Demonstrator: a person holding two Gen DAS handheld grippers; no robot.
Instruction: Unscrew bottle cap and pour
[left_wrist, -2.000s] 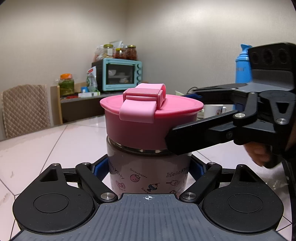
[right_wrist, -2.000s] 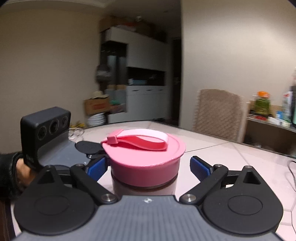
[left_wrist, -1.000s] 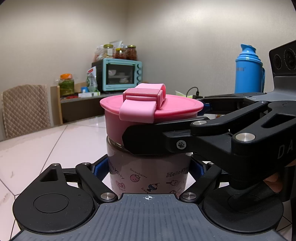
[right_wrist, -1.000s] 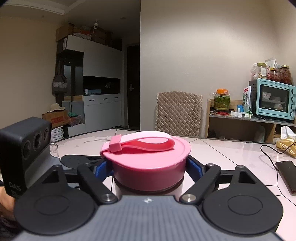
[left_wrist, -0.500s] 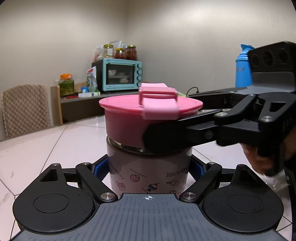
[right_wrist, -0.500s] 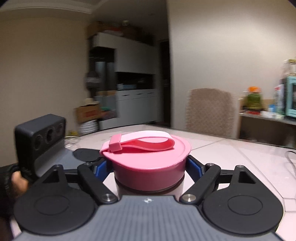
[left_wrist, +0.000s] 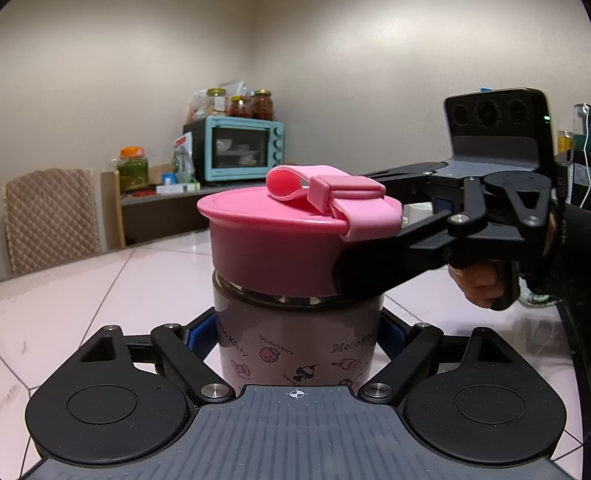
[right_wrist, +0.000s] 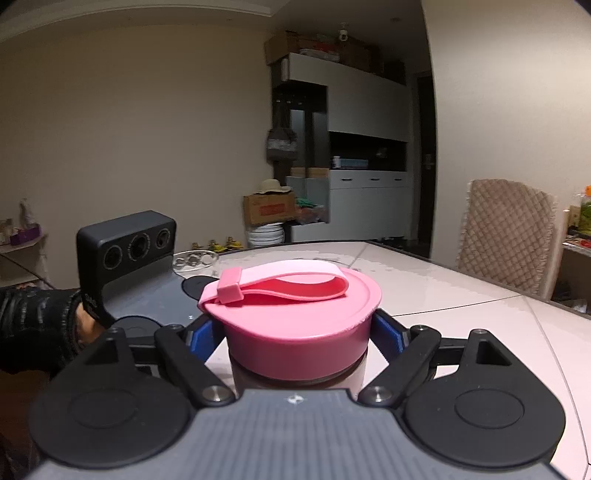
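teal toaster oven (left_wrist: 236, 148), quilted chair (right_wrist: 506, 236), cardboard box (right_wrist: 269, 209), white table (left_wrist: 110, 280)

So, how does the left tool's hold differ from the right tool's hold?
The left tool clamps the printed bottle body, low down; the right tool clamps the pink cap, higher up. The left tool approaches from the front, the right tool from the side. Both are shut on the same bottle.

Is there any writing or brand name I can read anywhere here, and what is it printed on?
"Hello Kitty", twice on the bottle, both partly cut off.
"Strawberry" above a small strawberry drawing on the bottle.
Tiny print under the bottle's other drawings: too small to read.
Red lettering on the cardboard box: blurred.
Label on the white bag beside the blue oven: unreadable.
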